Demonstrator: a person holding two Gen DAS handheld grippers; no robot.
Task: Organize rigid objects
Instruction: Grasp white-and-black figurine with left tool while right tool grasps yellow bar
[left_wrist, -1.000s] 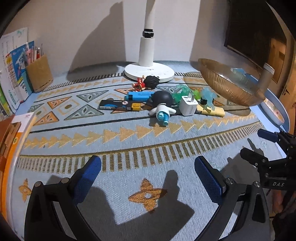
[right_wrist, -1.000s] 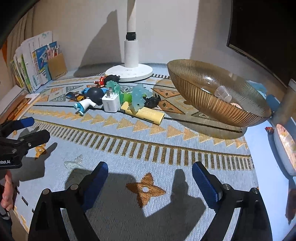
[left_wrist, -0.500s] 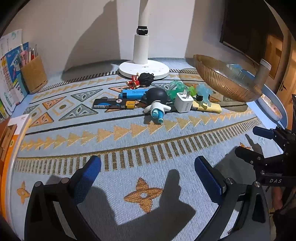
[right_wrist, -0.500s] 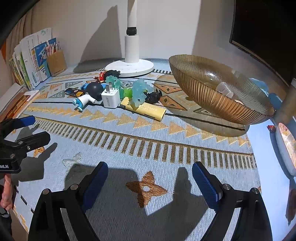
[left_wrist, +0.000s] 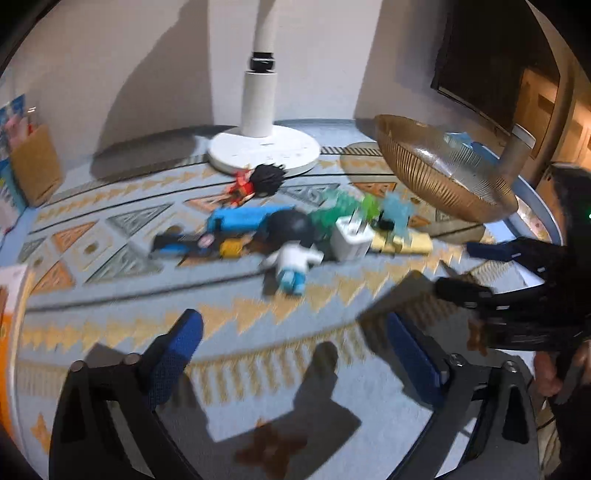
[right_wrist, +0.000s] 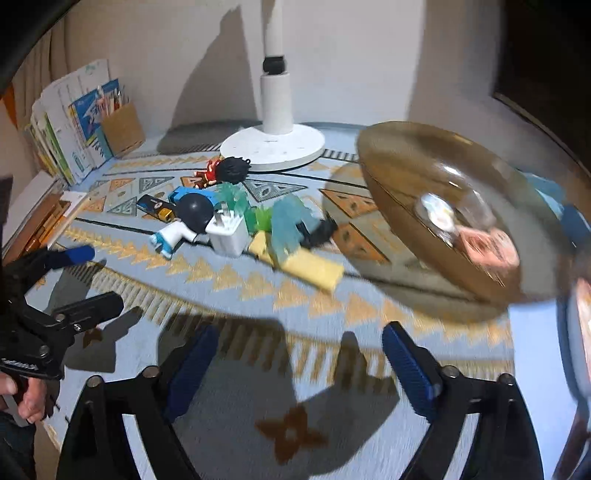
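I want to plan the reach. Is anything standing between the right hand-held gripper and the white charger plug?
Nothing visible stands between them. Only bare patterned mat lies between the right hand-held gripper, jaws just closing on nothing, and the white charger plug, which is crowded only beside and behind.

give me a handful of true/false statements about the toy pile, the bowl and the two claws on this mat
1. The white charger lies in the pile on the mat, not in the bowl. True.
2. The left claw is clamped on the black-headed figure. False: its jaws have just been closing a little but stand apart over bare mat, nothing between them.
3. The amber bowl stands to the right of the pile. True.
4. The yellow bar stands upright. False: it lies flat on the mat.
5. The right claw holds the red figure. False: its jaws have just been closing, with nothing between them; the figure lies near the white lamp base.
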